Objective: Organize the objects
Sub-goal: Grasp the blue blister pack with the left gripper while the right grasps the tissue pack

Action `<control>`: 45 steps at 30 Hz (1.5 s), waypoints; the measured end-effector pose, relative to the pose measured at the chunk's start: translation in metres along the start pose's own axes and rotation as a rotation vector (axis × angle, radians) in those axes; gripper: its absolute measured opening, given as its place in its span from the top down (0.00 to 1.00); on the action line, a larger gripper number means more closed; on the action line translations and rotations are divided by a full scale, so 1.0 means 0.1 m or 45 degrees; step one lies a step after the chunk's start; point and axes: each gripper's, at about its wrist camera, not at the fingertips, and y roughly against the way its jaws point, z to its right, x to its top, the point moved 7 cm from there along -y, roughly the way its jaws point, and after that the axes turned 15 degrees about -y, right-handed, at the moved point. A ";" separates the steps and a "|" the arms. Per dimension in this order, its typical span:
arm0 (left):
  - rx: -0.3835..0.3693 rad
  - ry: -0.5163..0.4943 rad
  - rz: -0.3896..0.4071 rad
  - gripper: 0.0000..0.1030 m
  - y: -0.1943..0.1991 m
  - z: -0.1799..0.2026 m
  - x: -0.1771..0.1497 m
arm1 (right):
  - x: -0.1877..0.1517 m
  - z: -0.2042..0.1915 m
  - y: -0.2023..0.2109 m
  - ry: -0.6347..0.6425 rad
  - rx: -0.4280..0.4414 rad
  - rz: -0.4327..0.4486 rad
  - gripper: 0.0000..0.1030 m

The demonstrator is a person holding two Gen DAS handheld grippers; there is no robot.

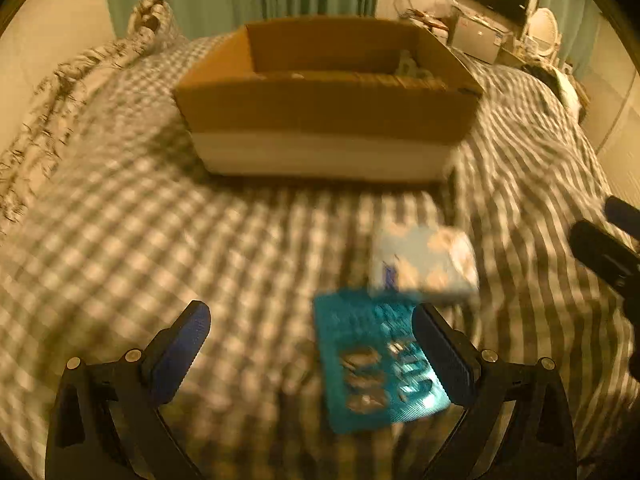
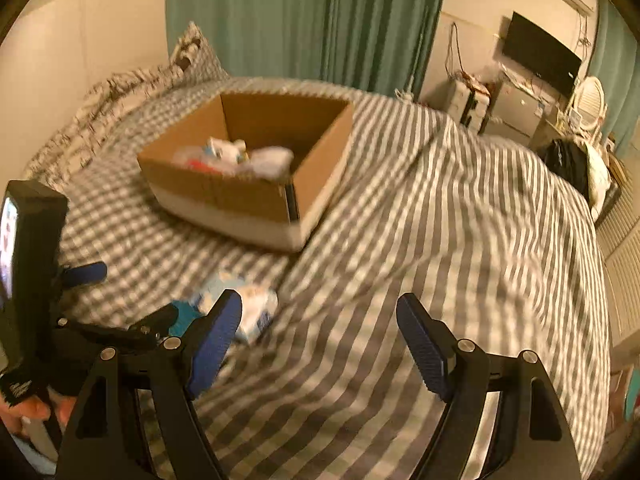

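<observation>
A teal blister pack lies on the checked bedspread, close to the right finger of my left gripper, which is open and empty above it. A pale blue and white packet lies just beyond the pack; it also shows in the right wrist view. An open cardboard box stands further back on the bed and holds several pale items. My right gripper is open and empty over the striped cover, to the right of the packet. The left gripper tool shows at the left of the right wrist view.
Pillows lie at the head of the bed by the green curtain. A TV, cabinets and clutter stand against the far right wall. A dark bag sits at the bed's right edge.
</observation>
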 end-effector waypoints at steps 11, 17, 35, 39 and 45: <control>-0.148 -0.100 -0.056 0.30 -0.20 0.34 -0.15 | -0.12 0.09 -0.09 -0.068 -0.023 -0.023 0.23; -0.112 -0.051 0.026 0.31 0.06 0.08 -0.05 | -0.17 -0.05 -0.12 -0.021 0.003 -0.042 0.23; -0.056 0.060 0.016 0.52 -0.05 -0.56 -0.05 | -0.27 -0.71 -0.86 0.085 0.118 -0.279 0.11; -0.078 0.078 0.008 0.49 -0.08 -0.57 -0.07 | -0.36 -0.81 -1.16 0.097 0.119 -0.398 0.11; -0.071 0.015 0.000 0.43 -0.06 -0.52 -0.09 | -0.39 -0.73 -1.10 0.083 0.091 -0.349 0.17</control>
